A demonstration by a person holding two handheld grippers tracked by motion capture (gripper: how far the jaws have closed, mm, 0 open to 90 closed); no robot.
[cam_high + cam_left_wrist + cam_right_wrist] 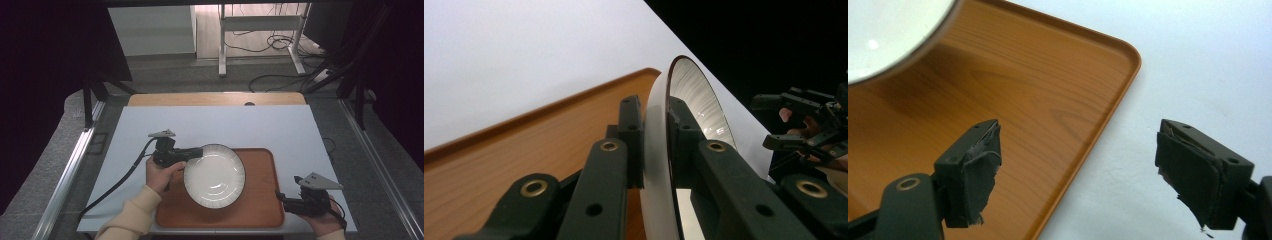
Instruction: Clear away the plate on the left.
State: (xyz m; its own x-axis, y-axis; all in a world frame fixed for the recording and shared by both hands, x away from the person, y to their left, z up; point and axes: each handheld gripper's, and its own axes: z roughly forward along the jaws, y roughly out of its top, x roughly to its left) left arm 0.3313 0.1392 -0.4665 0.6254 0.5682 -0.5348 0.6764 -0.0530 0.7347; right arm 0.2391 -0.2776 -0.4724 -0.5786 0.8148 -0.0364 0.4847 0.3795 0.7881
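The left gripper pinches the plate at its rim: in the left gripper view one jaw presses on the outer side of the rim and the other on the inner, ribbed side, with the plate standing edge-on between them. The plate is white with a dark line around its edge (the inside has fine ribs). It is over the tray, and in the high view I cannot tell if it rests on the tray or is lifted a little.

The right gripper is just beside the tray's near right corner, well apart from the plate. Its jaws are spread wide and hold nothing. In the right gripper view, one jaw is over the tray and the other is over the white table, with the tray's edge between them. The pads on these jaws look worn and torn.
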